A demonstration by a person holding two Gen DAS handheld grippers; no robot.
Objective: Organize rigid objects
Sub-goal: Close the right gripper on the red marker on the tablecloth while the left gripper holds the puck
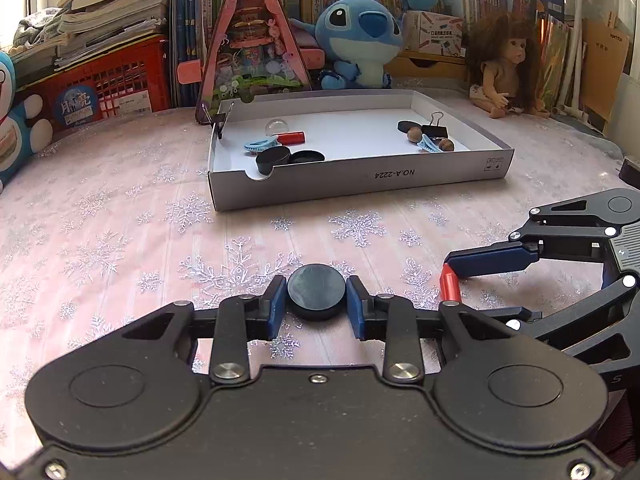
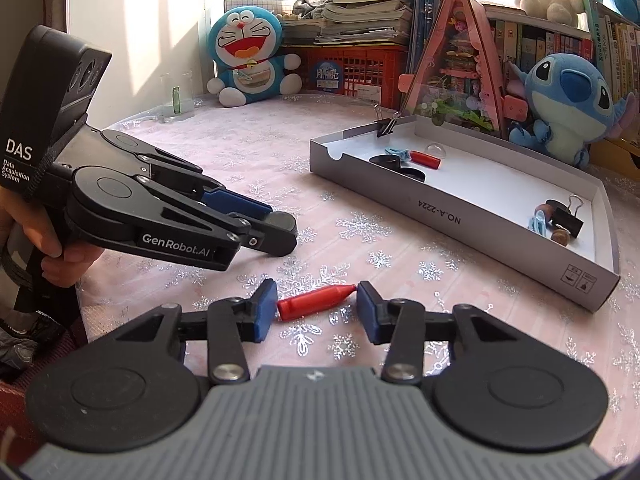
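My left gripper (image 1: 316,300) squeezes round black puck (image 1: 316,291) on pink snowflake cloth (image 1: 120,240). My right gripper (image 2: 317,307) spread wide around red crayon-shaped piece (image 2: 316,302), touching one pad only. Grey cardboard tray (image 1: 360,178) sits well apart.

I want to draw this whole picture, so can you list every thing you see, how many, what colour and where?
Black disc: 1, between the left claw's fingers.
Red crayon: 1, on the cloth between the right claw's fingers.
Box lid: 1, grey-white, mid table.
In the lid: 1 red crayon, 2 blue hair clips, 3 black discs, 1 clear dome, 2 brown nuts, 2 black binder clips.
Stitch plush: 1, blue, behind lid.
Doraemon plush: 1, blue, far corner.
Doll: 1, brown hair, right back.
Red crate: 1, under books.
Left claw: black-blue, gripping.
Right claw: open.
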